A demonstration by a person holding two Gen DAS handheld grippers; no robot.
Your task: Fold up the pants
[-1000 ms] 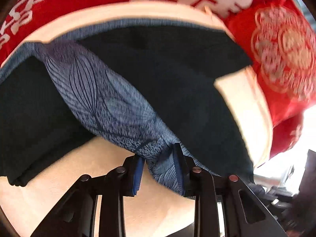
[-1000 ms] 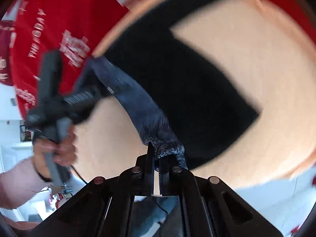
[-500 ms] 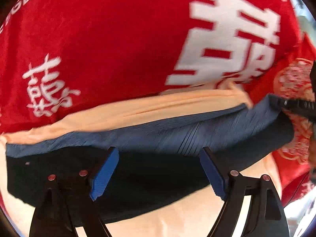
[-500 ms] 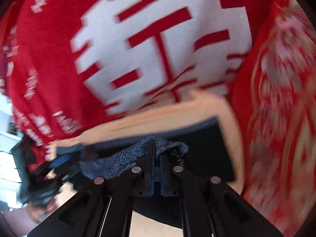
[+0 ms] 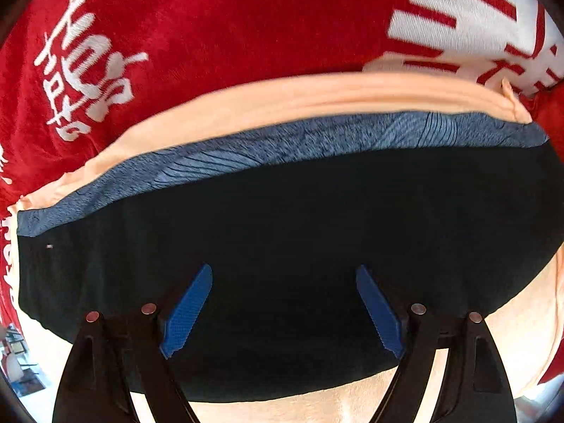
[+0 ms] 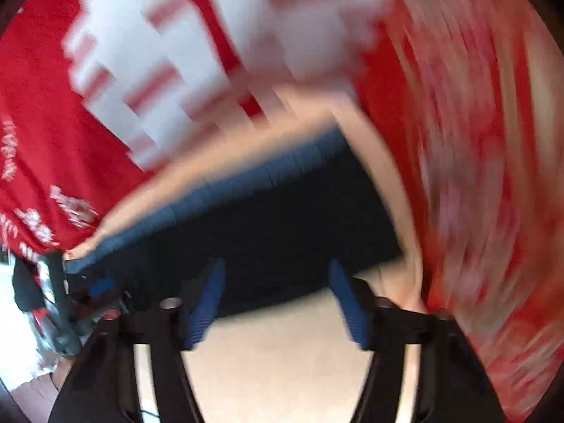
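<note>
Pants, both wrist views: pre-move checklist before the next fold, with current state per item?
1. Left tool open and holding nothing: ok, blue pads spread wide over the dark fabric.
2. Right tool open and holding nothing: ok, though that view is motion-blurred.
3. Pants folded over with the patterned blue band along the far edge: ok.
4. Far edges aligned, no stray corner: ok in the left view; cannot tell in the right view.
5. Pants fully on the peach sheet, clear of the red blanket: ok on the far side; the near edge is partly hidden by the tools.
6. Wrinkles in the dark panel: cannot tell, too dark.
</note>
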